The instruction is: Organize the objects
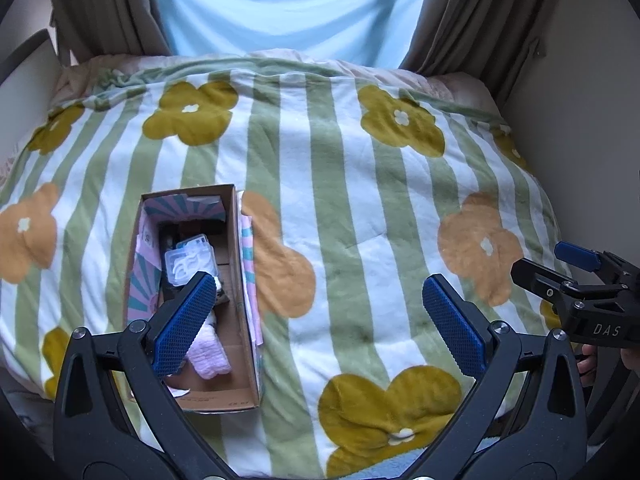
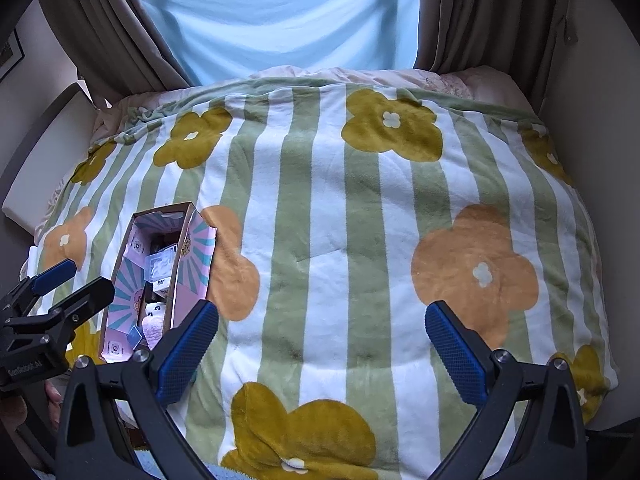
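Note:
An open cardboard box (image 1: pixel 244 344) with a pink and teal printed lining lies on the bed at the left; it also shows in the right wrist view (image 2: pixel 120 280). Inside are a clear plastic case (image 1: pixel 190 264), a pink fluffy item (image 1: pixel 208 354) and other small things I cannot make out. My left gripper (image 1: pixel 320 320) is open and empty, its left finger over the box. My right gripper (image 2: pixel 322 344) is open and empty above the blanket, right of the box. Each gripper shows in the other's view, the right one (image 1: pixel 560 268) and the left one (image 2: pixel 68 280).
A green-and-white striped blanket with yellow and orange flowers (image 1: pixel 340 200) covers the bed. Brown curtains (image 1: pixel 100 12) and a light blue sheet (image 1: pixel 288 4) hang behind. A wall (image 1: pixel 592 100) runs along the right side, a padded board (image 2: pixel 44 152) along the left.

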The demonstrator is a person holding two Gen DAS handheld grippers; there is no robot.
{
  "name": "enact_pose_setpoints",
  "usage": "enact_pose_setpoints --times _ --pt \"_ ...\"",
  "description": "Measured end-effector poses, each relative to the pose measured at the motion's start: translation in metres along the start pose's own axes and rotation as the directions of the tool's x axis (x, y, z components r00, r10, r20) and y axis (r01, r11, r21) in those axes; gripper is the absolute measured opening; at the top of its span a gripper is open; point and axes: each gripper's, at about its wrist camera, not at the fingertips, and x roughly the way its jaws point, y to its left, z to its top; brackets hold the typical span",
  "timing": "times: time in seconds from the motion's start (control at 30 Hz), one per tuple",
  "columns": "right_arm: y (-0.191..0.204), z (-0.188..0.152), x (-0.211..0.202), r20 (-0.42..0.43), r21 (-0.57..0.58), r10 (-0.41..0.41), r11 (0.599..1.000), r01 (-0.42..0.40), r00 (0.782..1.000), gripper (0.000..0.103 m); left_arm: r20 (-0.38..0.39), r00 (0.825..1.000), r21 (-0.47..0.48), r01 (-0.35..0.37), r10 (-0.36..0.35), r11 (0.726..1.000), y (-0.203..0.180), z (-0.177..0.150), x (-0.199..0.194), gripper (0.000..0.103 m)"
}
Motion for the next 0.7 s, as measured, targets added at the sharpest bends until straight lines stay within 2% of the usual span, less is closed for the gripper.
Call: enact_pose_setpoints --times 0.7 --pt "-0.0019 0.0083 -0.0035 0.017 -0.002 -0.021 1.000 0.021 1.000 0.102 0.010 1.000 -0.011 -0.015 0.015 1.000 0.0015 -0.0006 -0.0040 0.103"
